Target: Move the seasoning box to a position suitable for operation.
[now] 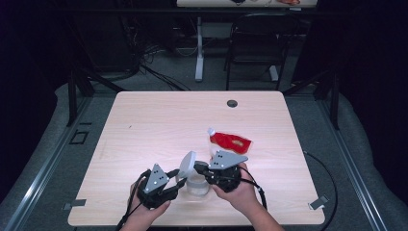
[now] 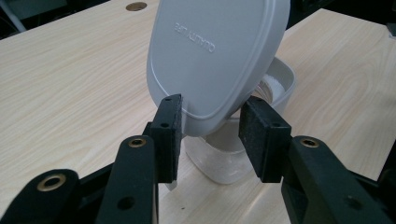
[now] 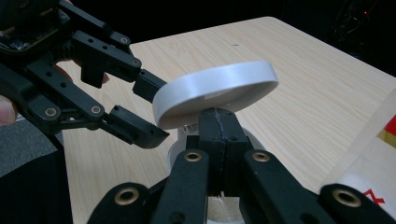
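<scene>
A white lid [image 1: 187, 164] stands tilted on edge over a clear tub [image 1: 197, 186] near the table's front edge. My right gripper [image 1: 197, 168] comes in from the right and is shut on the lid's rim; in the right gripper view its jaws [image 3: 219, 127] meet just under the lid [image 3: 215, 87]. My left gripper [image 1: 178, 179] is open at the lid's left side. In the left gripper view its pads [image 2: 169, 135] stand on either side of the lid's [image 2: 217, 51] lower edge, the left pad against the rim, with the tub [image 2: 224, 161] behind them. The same gripper [image 3: 149, 109] shows open in the right gripper view.
A red and white pouch [image 1: 230, 141] lies flat just behind the right gripper. A round cable hole [image 1: 232, 103] sits near the table's far edge. A chair [image 1: 255, 43] and a desk leg stand beyond the table. Bare wood stretches to the left and back.
</scene>
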Demonstrator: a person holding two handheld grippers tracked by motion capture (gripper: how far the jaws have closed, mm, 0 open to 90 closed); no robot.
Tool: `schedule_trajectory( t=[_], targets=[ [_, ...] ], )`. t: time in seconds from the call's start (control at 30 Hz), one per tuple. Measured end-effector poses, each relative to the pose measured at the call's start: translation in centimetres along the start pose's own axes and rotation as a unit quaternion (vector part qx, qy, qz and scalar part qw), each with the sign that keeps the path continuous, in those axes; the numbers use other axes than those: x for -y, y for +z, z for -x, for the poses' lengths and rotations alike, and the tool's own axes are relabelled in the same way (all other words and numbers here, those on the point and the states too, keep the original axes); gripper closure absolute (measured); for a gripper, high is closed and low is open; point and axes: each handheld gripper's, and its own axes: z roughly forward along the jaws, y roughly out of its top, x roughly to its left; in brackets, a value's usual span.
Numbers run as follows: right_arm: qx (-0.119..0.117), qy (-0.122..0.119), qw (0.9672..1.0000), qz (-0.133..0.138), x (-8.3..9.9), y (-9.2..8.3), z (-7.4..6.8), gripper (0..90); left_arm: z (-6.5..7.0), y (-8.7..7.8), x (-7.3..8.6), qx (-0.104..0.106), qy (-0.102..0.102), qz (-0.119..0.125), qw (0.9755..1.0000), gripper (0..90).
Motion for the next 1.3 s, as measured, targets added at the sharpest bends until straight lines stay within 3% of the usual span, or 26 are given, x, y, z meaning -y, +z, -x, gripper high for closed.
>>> schedule_trajectory(
  t=[0.93, 1.3],
  targets=[
    [0.013, 0.010, 0.9998, -0.007, 0.8, -0.2, 0.9, 89.6, -1.3, -0.5, 0.5, -0.002, -0.013, 0.002, 0.9999, 71.7],
    [0.031, 0.020, 0.9993, -0.010, 1.4, 0.0, 1.3, 86.5, -2.3, -0.7, 0.5, -0.005, -0.024, 0.002, 0.9997, 73.2]
  ],
)
